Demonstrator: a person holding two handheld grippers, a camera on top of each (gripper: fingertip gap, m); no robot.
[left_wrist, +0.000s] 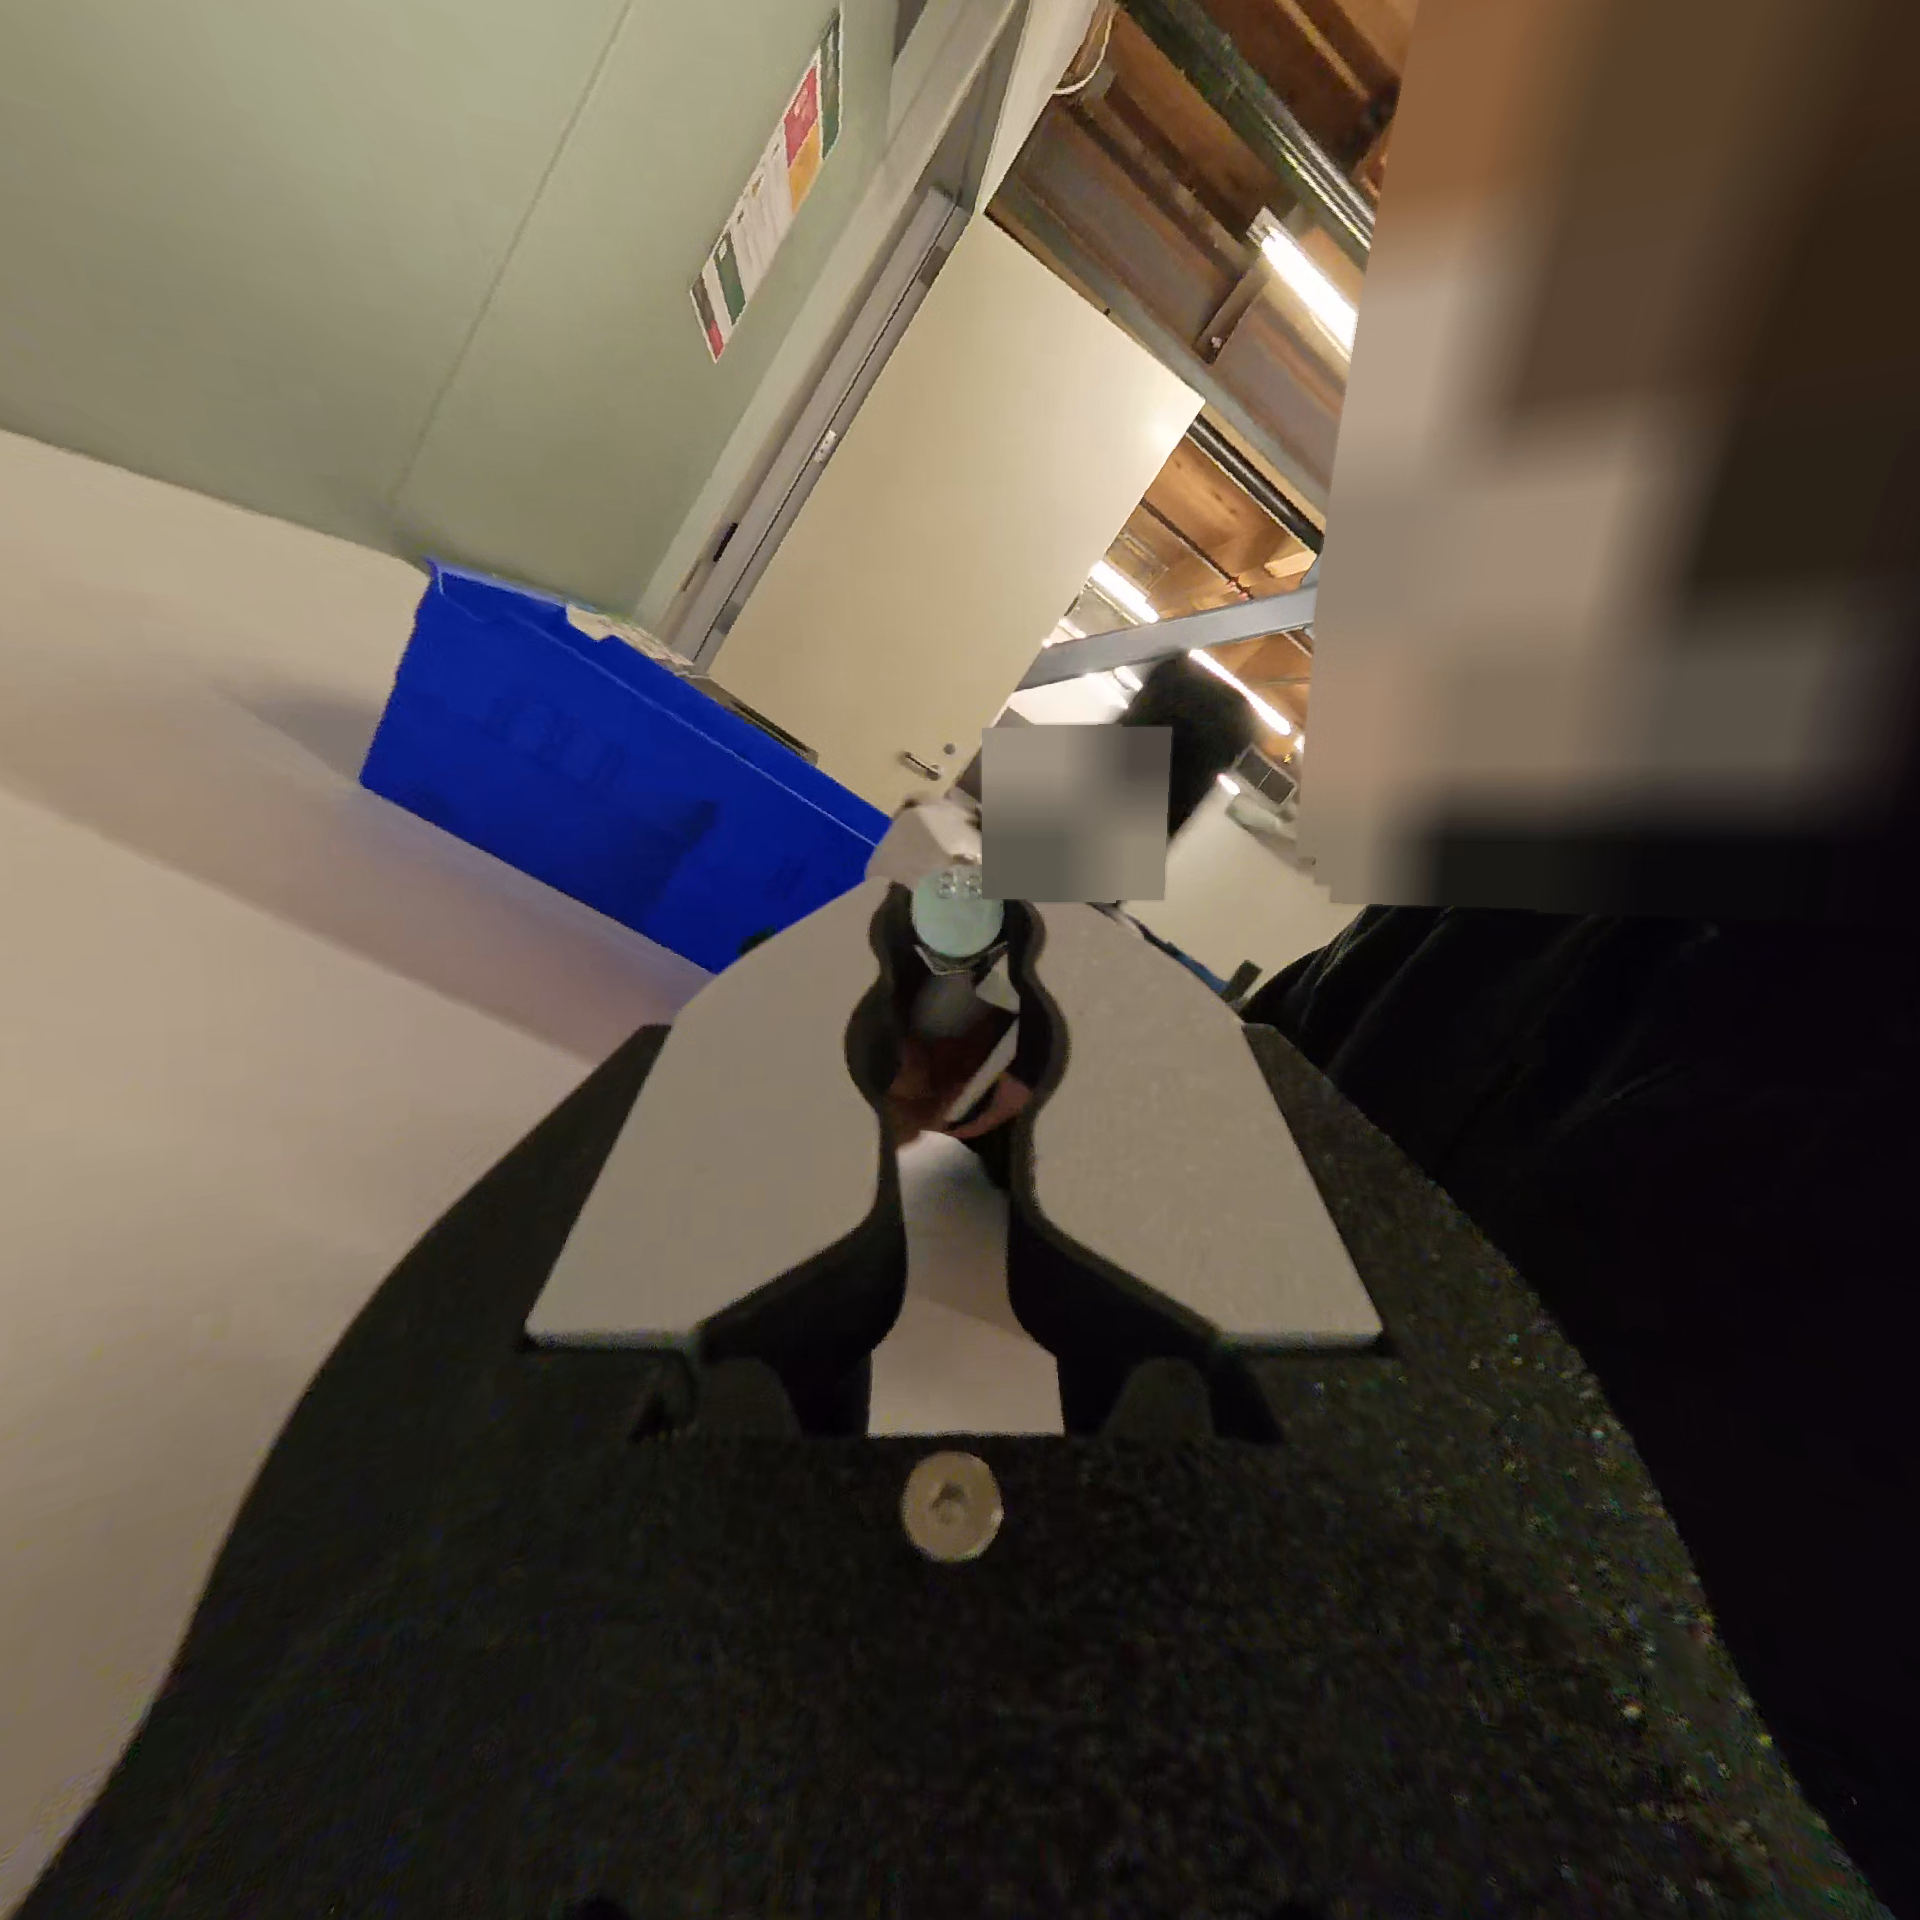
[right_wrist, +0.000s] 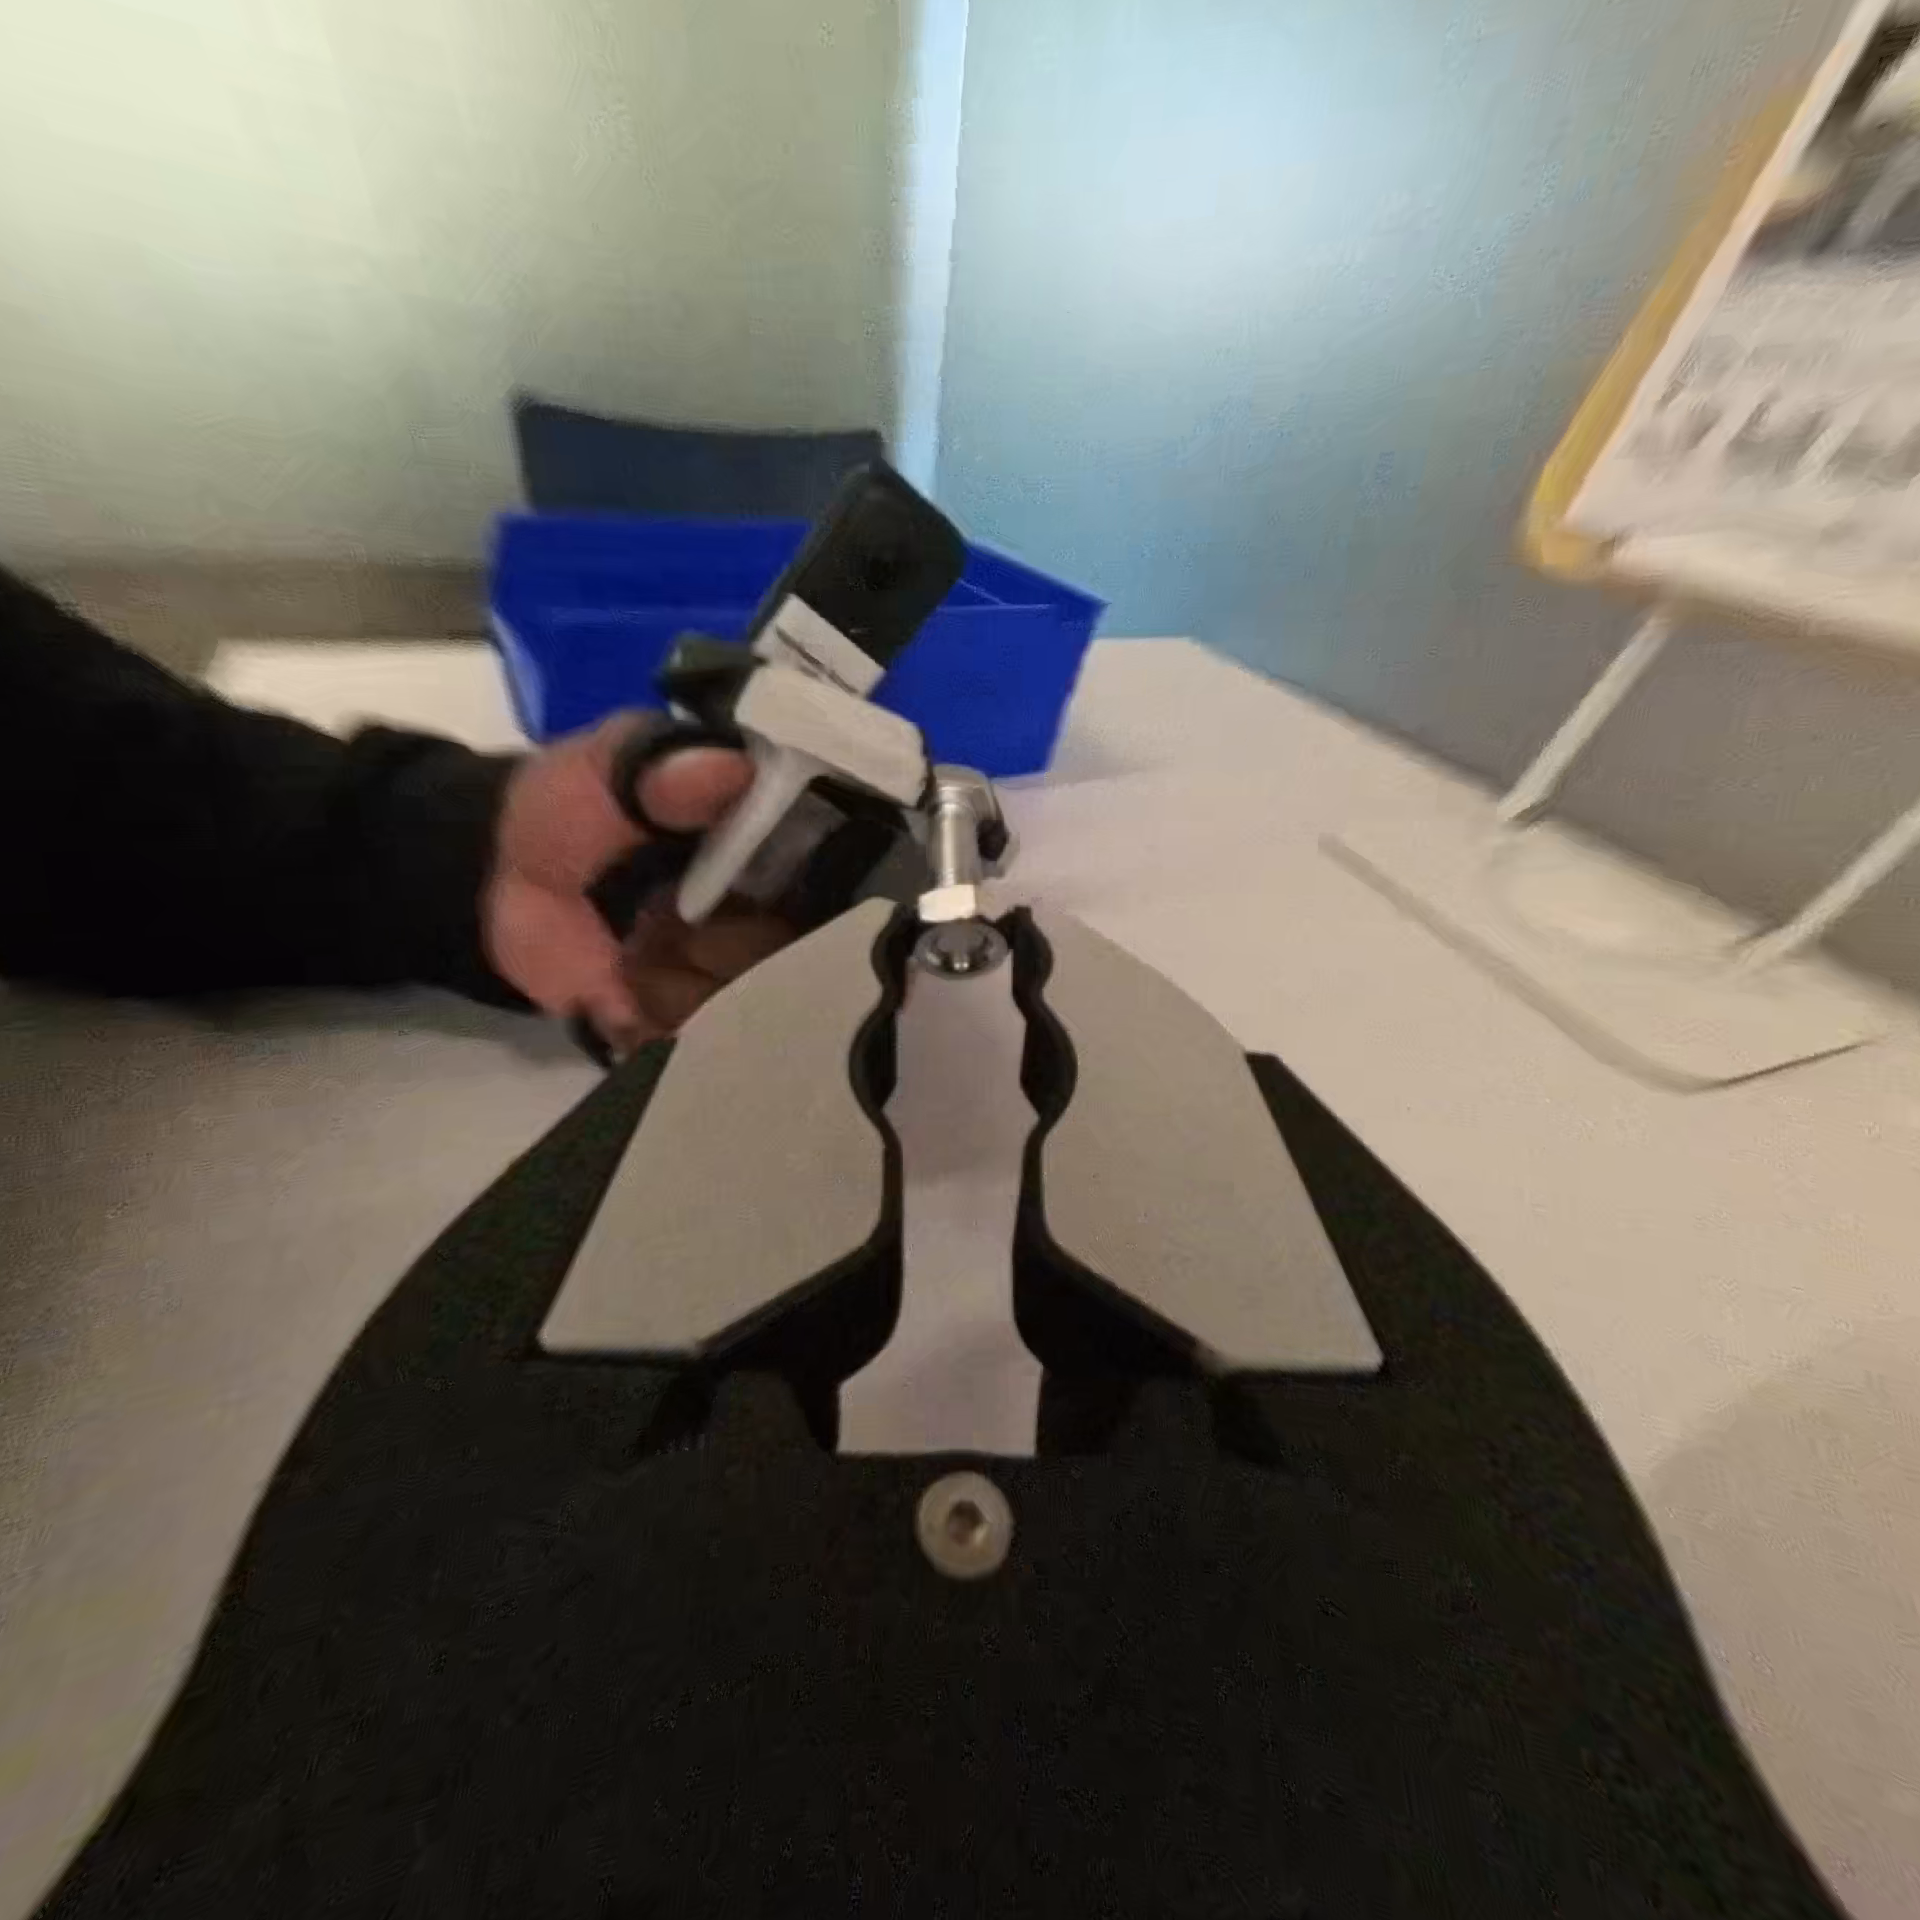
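Gripping a silver bolt (right_wrist: 953, 831) by its head end, the left gripper (right_wrist: 961, 821) held it upright above the white tabletop (right_wrist: 1299, 935), a hex nut (right_wrist: 945, 902) sitting on the shank's lower end. The right gripper (right_wrist: 954, 951) was closed on the bolt's lower tip, just under the nut, its pads pressed to either side. A blue bin (right_wrist: 997, 665) stood behind on the tabletop, and a white wire stand (right_wrist: 1621, 935) stood to the right.
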